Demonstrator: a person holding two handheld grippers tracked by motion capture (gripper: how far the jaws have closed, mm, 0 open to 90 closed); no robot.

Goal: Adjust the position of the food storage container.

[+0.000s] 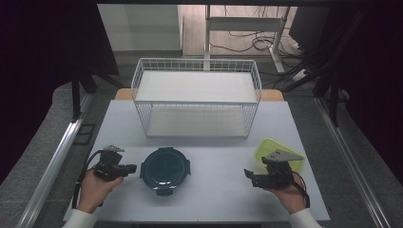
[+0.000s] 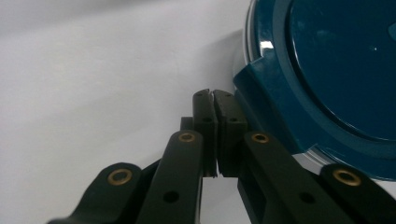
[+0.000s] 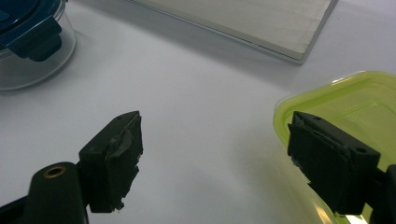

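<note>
A round glass container with a dark teal clip lid sits on the white table near the front, left of centre. My left gripper lies just to its left; in the left gripper view its gripper is shut, pads pressed together with nothing between them, right beside a teal lid clip. My right gripper rests at the front right, open and empty. A yellow-green rectangular container lies just behind and beside it, and its rim reaches behind one right fingertip.
A white wire basket shelf with two tiers stands at the back middle of the table; its lower board is seen in the right gripper view. The round container lies far left there. A hand holds each gripper at the front edge.
</note>
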